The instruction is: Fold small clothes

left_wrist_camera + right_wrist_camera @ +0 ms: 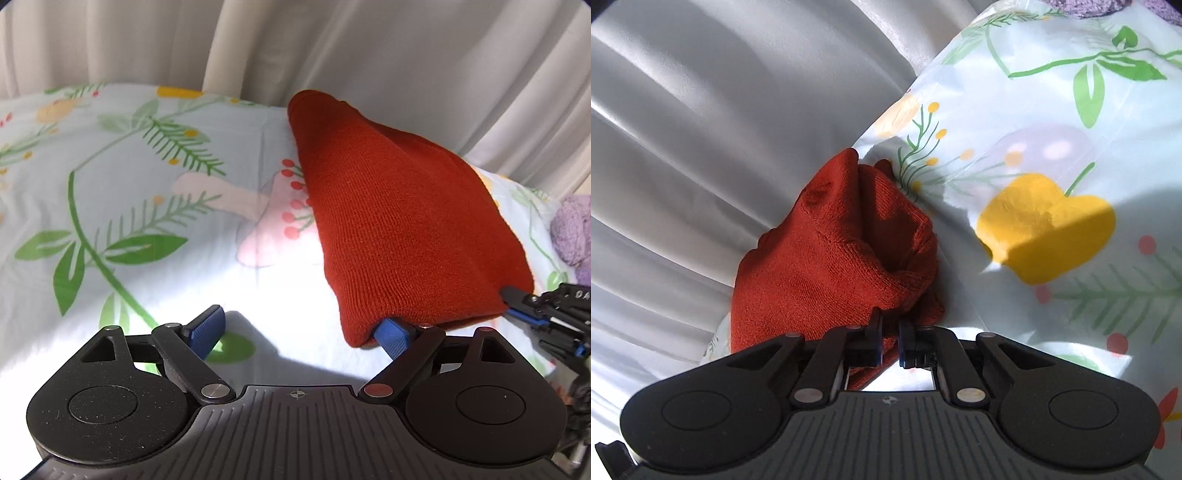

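A rust-red knit hat (pixel 399 221) lies on the floral sheet (pixel 147 184), its crown toward the curtain. My left gripper (pixel 299 332) is open wide; its right finger (pixel 393 338) is tucked under the hat's near brim, its left finger (pixel 207 328) rests on bare sheet. My right gripper (pixel 889 341) is shut on the hat's brim (pixel 831 258), and it shows at the right edge of the left wrist view (pixel 517 301), pinching the hat's right corner.
A white pleated curtain (pixel 332 48) hangs behind the bed. A lilac knit garment (pixel 572 232) lies on the sheet to the right of the hat. It shows at the top of the right wrist view (pixel 1082 7).
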`<control>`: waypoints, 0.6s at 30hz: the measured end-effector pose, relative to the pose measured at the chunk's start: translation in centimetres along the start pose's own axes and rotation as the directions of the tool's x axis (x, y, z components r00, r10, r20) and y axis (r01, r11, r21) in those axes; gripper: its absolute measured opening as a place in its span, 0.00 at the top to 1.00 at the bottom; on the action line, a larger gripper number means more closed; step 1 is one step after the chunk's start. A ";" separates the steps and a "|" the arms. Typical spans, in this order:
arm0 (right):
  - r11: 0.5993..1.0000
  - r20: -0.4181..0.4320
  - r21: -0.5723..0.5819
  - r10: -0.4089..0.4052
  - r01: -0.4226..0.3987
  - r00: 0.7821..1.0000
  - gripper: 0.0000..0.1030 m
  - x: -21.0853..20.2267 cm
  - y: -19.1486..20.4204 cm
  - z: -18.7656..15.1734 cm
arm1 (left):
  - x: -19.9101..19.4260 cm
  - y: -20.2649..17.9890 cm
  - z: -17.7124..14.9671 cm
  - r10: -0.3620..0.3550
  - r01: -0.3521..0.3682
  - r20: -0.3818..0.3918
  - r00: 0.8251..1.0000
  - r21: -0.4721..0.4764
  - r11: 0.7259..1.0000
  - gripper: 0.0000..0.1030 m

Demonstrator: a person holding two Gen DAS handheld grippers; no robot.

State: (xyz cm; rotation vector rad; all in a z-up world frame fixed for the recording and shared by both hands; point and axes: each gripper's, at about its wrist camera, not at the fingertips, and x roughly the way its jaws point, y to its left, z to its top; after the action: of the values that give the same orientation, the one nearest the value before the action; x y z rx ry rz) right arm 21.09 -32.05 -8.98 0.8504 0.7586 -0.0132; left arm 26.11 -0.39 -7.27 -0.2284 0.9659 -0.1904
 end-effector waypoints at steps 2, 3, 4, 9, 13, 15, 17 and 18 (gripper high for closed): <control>0.999 0.002 -0.038 -0.007 0.007 1.000 0.95 0.0 0.2 0.0 | -0.5 0.9 0.1 -0.022 0.021 -0.021 1.000 -0.037 0.999 0.11; 0.999 -0.001 -0.046 -0.005 0.005 1.000 0.94 -0.1 0.1 0.0 | -0.8 1.3 0.1 -0.025 0.024 -0.027 0.999 -0.052 0.998 0.11; 0.999 -0.006 -0.046 -0.001 0.001 1.000 0.94 -0.3 0.0 0.0 | -1.2 1.8 0.1 -0.018 0.016 -0.028 0.999 -0.063 0.998 0.11; 0.988 0.071 -0.105 -0.110 0.117 0.991 0.76 -2.3 -0.1 0.6 | -3.2 4.6 1.6 0.129 -0.123 0.038 0.991 -0.137 0.983 0.13; 0.976 0.183 -0.175 -0.094 0.127 0.979 0.76 -3.6 1.0 2.0 | -2.6 4.9 4.7 0.141 -0.121 0.072 0.987 -0.235 0.965 0.13; 0.977 0.191 -0.206 -0.015 0.055 0.982 0.76 -2.7 2.9 3.0 | -1.6 3.4 6.5 0.139 -0.107 0.112 0.984 -0.251 0.962 0.13; 0.962 0.194 -0.274 0.065 -0.010 0.979 0.76 -0.6 5.6 3.7 | -0.4 1.3 8.3 0.135 -0.091 0.153 0.979 -0.261 0.961 0.12; 0.951 0.167 -0.308 0.088 -0.033 0.982 0.76 1.1 7.0 4.2 | 0.4 0.1 9.2 0.137 -0.088 0.173 0.975 -0.263 0.961 0.11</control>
State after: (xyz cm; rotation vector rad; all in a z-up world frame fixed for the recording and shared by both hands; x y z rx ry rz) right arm 26.50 -29.88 -3.23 0.5689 0.5465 0.0798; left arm 33.97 0.55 -2.58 -0.4190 0.8088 0.0614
